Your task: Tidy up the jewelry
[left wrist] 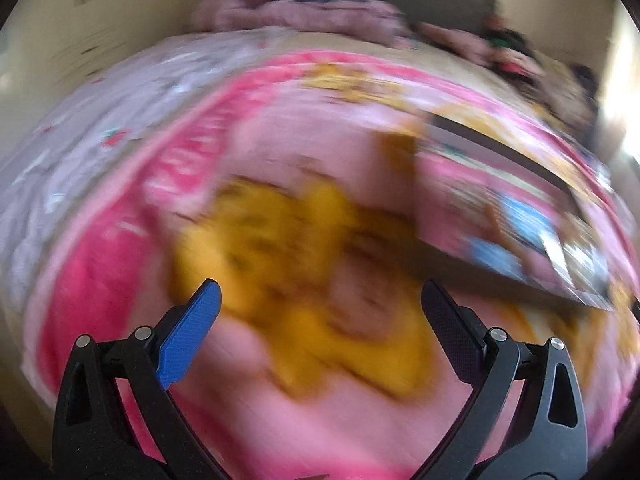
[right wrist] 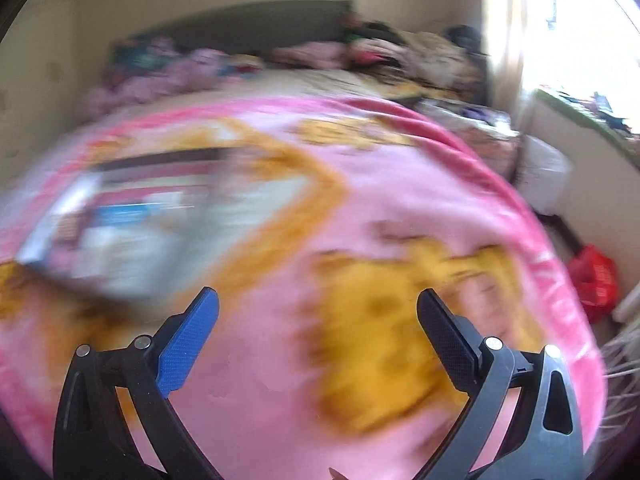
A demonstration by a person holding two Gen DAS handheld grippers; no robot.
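Observation:
Both views are blurred by motion. A flat open box or tray with a dark rim and pale, blue and pink contents lies on a pink blanket; it sits at the right in the left wrist view (left wrist: 516,216) and at the left in the right wrist view (right wrist: 132,224). No single piece of jewelry can be made out. My left gripper (left wrist: 320,300) is open and empty above the blanket, left of the box. My right gripper (right wrist: 318,304) is open and empty above the blanket, right of the box.
The pink blanket (left wrist: 280,140) with yellow cartoon prints covers a bed. Pillows and piled clothes (right wrist: 360,52) lie at the headboard. A bright window (right wrist: 568,20) and a red bag (right wrist: 592,284) on the floor are to the right of the bed.

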